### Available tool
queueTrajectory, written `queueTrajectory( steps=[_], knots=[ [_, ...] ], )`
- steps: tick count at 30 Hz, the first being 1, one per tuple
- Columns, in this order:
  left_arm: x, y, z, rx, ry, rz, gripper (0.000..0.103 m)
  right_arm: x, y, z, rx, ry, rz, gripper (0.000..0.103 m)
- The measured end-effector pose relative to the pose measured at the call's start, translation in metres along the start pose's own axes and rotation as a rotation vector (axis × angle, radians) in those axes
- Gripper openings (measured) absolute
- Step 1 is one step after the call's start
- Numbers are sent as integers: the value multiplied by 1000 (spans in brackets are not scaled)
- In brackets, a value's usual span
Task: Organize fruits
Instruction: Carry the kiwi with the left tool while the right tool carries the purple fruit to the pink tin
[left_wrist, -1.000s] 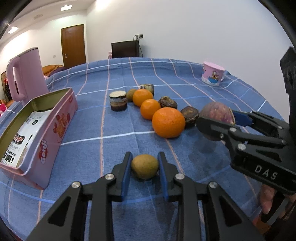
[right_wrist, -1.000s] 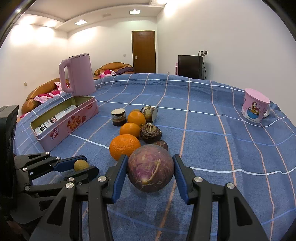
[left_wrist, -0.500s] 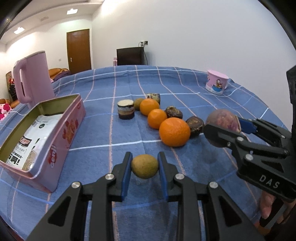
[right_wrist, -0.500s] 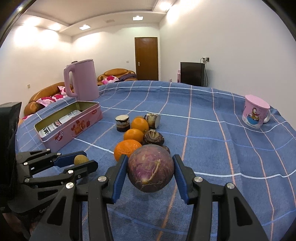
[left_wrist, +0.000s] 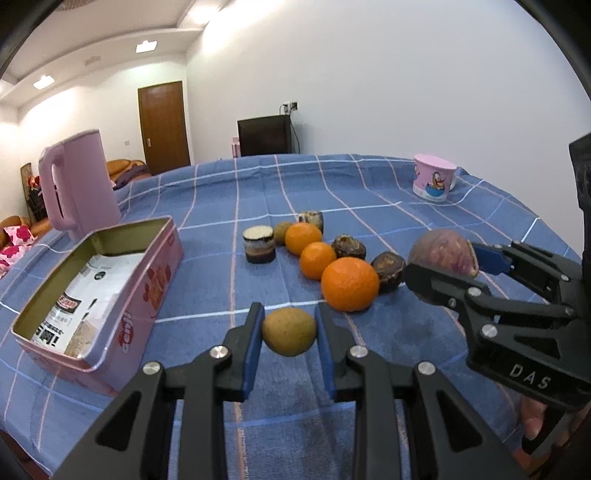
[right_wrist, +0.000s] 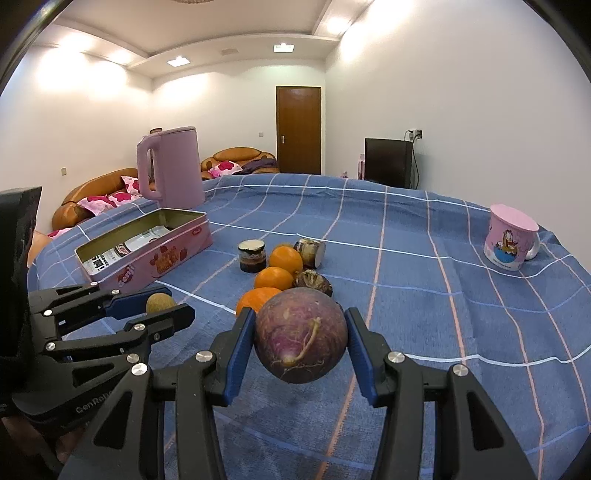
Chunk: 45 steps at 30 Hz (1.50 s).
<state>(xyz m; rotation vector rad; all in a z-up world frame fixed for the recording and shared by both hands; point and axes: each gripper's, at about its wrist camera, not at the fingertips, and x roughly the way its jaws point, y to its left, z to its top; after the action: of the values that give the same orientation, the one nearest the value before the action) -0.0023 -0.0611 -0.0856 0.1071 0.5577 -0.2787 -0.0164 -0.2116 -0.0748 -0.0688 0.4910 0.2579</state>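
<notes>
My left gripper (left_wrist: 290, 330) is shut on a small green-brown fruit (left_wrist: 289, 331) and holds it above the blue checked cloth; it also shows in the right wrist view (right_wrist: 159, 302). My right gripper (right_wrist: 301, 336) is shut on a round purple fruit (right_wrist: 301, 334), lifted off the cloth; it shows at the right in the left wrist view (left_wrist: 441, 254). A row of three oranges (left_wrist: 349, 283) lies ahead, with dark brown fruits (left_wrist: 388, 266) beside them.
An open pink tin (left_wrist: 88, 291) with packets inside stands at the left, a pink kettle (left_wrist: 75, 192) behind it. A small dark jar (left_wrist: 259, 244) and a tipped jar (left_wrist: 312, 220) sit near the oranges. A pink cartoon mug (left_wrist: 432, 182) stands far right.
Both grippers have risen with their fruits still held; the table and objects appear lower and farther. The fruit row has not moved.
</notes>
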Motion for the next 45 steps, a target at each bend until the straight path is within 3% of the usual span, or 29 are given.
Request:
queueTrajectory(
  steps=[45],
  knots=[
    [-39, 2, 14, 21, -203, 65, 29, -28, 6, -7, -60, -179, 35, 51]
  ],
)
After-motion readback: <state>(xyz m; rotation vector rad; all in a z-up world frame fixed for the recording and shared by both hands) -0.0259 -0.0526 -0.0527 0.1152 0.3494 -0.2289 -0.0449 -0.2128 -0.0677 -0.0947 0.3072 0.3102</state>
